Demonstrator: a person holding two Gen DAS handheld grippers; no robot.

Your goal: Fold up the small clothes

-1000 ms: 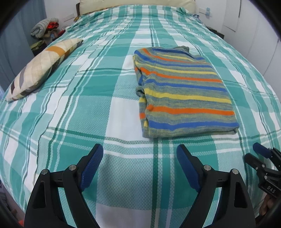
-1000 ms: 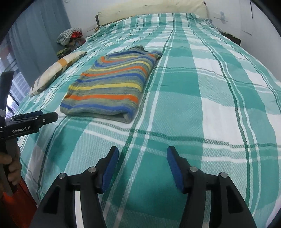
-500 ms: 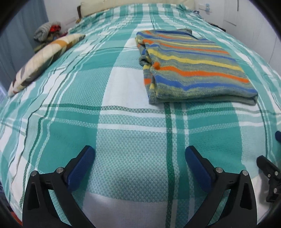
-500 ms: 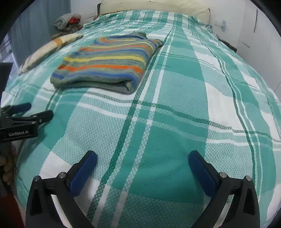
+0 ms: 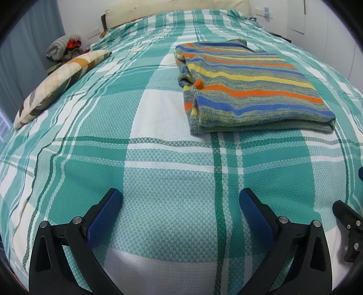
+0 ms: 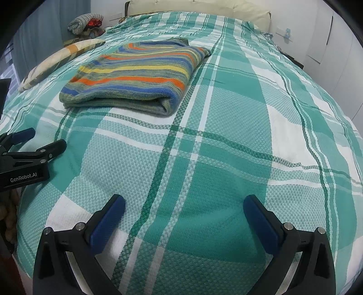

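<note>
A striped knit sweater (image 5: 247, 84) in blue, orange, yellow and grey-green lies folded into a flat rectangle on the green-and-white plaid bedspread (image 5: 172, 163). In the right wrist view the sweater (image 6: 133, 74) sits up and to the left. My left gripper (image 5: 180, 199) hovers open over bare bedspread, well short of the sweater's near edge, nothing between its blue pads. My right gripper (image 6: 183, 204) is open too, wide apart above the spread, to the right of the sweater. The left gripper (image 6: 38, 145) shows at the left edge of the right wrist view, held by a hand.
A patterned cushion (image 5: 61, 79) lies on the bed's left side. A heap of clothes (image 5: 63, 45) sits beyond it by the curtain. A cream headboard (image 6: 199, 6) closes the far end, and white cupboard doors (image 6: 340, 45) run along the right.
Both grippers dropped lower toward the bedspread and their jaws spread wider. The sweater now looks closer and sits higher in both views; it lies unmoved.
</note>
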